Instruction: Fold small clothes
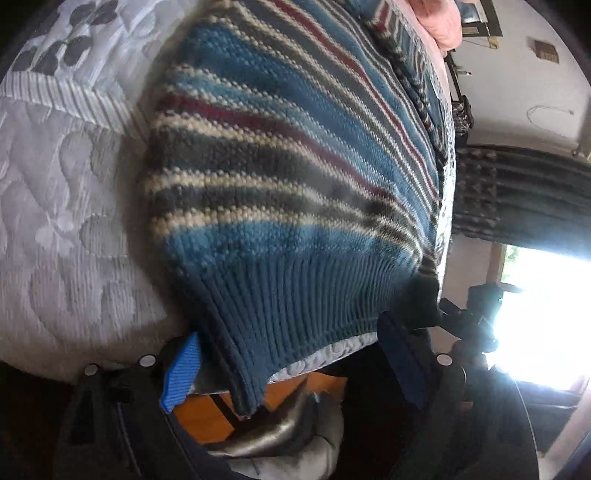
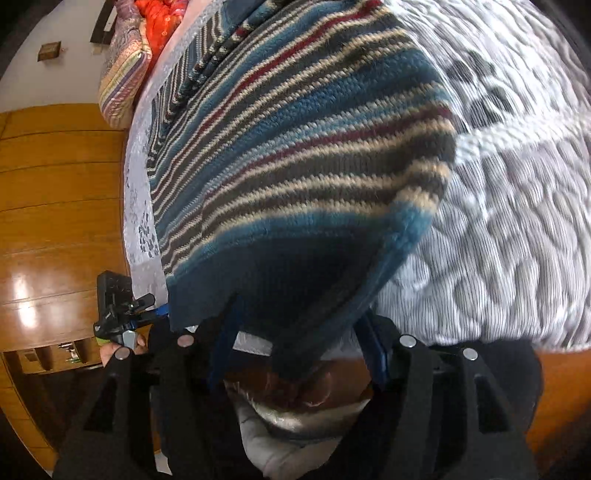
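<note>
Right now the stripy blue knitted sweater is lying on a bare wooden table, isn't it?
Not a wooden table. The stripy blue knitted sweater lies on a pale grey quilted bedspread, as the left wrist view shows. Wood appears only beside the bed.

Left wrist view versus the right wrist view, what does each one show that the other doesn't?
Only the left wrist view shows a bright window and a dark patterned curtain. Only the right wrist view shows wood panelling, a striped cushion and orange bedding. Both show the striped sweater on the grey quilt, its blue ribbed hem hanging between the fingers of the left gripper and right gripper. Neither view shows clearly whether the fingers pinch it.
</note>
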The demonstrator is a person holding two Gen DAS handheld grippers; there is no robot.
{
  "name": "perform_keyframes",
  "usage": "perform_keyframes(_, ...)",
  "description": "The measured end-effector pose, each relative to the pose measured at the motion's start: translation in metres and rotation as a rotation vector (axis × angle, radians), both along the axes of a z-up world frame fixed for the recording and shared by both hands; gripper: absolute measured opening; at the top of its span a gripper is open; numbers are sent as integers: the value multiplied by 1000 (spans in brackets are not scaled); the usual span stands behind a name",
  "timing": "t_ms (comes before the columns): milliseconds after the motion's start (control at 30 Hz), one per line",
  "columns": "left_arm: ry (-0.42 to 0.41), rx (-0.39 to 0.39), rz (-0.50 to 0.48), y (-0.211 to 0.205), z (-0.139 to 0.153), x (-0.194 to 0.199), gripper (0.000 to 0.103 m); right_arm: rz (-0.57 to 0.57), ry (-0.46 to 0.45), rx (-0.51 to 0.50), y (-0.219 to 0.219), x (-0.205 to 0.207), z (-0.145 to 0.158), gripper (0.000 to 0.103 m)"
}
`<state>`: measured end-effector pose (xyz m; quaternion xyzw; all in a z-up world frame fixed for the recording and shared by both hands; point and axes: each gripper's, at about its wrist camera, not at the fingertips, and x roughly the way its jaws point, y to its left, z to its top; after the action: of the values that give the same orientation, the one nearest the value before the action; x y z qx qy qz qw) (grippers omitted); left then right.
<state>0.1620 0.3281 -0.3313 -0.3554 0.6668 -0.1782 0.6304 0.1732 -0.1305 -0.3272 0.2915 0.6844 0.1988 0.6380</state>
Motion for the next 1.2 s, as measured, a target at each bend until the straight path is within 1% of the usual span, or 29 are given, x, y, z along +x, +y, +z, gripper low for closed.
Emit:
perform_keyframes(33, -7, 7, 9, 0, 1, -1, 88, -14, 10, -6, -2, -2, -1, 57)
perform_keyframes(67, -7, 5, 32, 3, 1, -1, 81, -32, 19, -4, -5, -4, -3, 56)
perform_keyframes(100, 10, -10, 58, 7, -1, -3, 61, -52, 31, 4, -10, -6, -5, 49)
perform_keyframes(133, 29, -28, 60, 7, -4, -5, 48, -67, 52, 11, -13, -8, -8, 41)
perform_keyframes(167, 40, -32, 54, 6, -6, -7, 34, -64, 66, 11, -16, -10, -11, 37)
perform_keyframes(200, 49, -23, 39, 3, -9, -10, 25, -54, 68, 3, -15, -13, -12, 26)
perform_keyframes(233, 51, -10, 30, 7, -9, -13, 18, -41, 57, -25, -13, -15, -10, 12)
perform_keyframes(267, 44, 2, 33, 8, -7, -15, 9, -45, 46, -33, -14, -17, -9, 7)
perform_keyframes(367, 6, -51, 107, 21, 6, -20, 8, -73, 22, 3, -26, -23, -2, 7)
perform_keyframes(467, -61, -103, 157, 29, 28, -26, 8, -97, -21, 70, -36, -31, 13, 7)
perform_keyframes(633, -208, -168, 206, 40, 83, -32, 7, -137, -130, 183, -46, -34, 56, 6)
perform_keyframes(733, -264, -188, 226, 49, 108, -27, 7, -155, -184, 234, -50, -24, 80, 6)
perform_keyframes(800, -296, -198, 236, 51, 123, -20, 7, -162, -207, 248, -52, -16, 91, 6)
perform_keyframes(867, -319, -203, 240, 52, 137, -9, 7, -165, -228, 253, -52, -5, 103, 6)
perform_keyframes(967, -334, -198, 244, 52, 148, 9, 7, -156, -248, 251, -47, 18, 113, 6)
perform_keyframes(1000, -334, -196, 247, 54, 151, 20, 7, -152, -251, 248, -47, 26, 115, 6)
perform_keyframes(1133, -311, -198, 263, 54, 146, 61, 7, -148, -263, 235, -46, 68, 121, 7)
perform_keyframes(1200, -294, -189, 265, 53, 141, 85, 7, -149, -258, 227, -45, 88, 117, 7)
